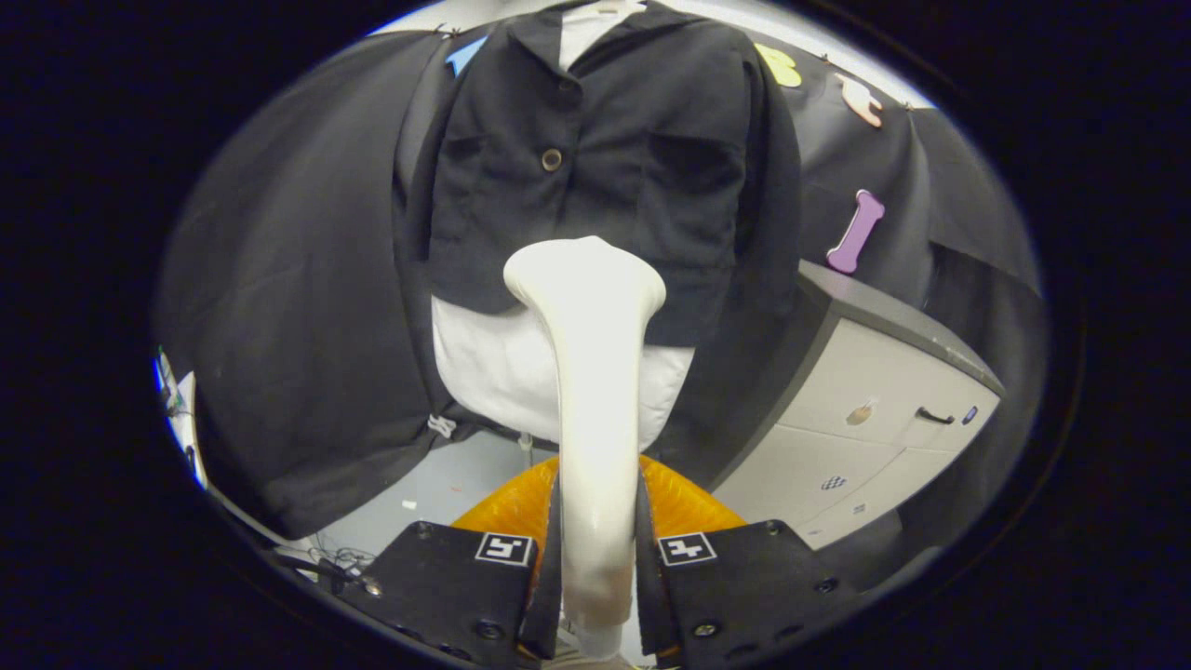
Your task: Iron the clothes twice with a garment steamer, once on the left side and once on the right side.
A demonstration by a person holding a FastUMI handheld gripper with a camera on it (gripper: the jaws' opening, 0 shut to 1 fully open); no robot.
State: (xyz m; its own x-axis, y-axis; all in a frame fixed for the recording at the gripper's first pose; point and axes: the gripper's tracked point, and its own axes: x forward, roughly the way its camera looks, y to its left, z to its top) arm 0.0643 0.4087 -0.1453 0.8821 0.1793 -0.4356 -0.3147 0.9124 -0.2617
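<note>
The gripper [595, 558] pinched the garment steamer [591, 372] by its stiff, smooth, probably slippery handle; its head stood near the soft black jacket's [605, 158] hem, which would likely yield under pressure.

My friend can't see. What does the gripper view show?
The claw is shut on a white plastic garment steamer, its head pointing at a short black buttoned jacket hanging over a white shirt. A grey drawer cabinet stands beside the clothes.

Glossy smooth plastic steamer [588, 372], matt cloth jacket [605, 158]
</note>
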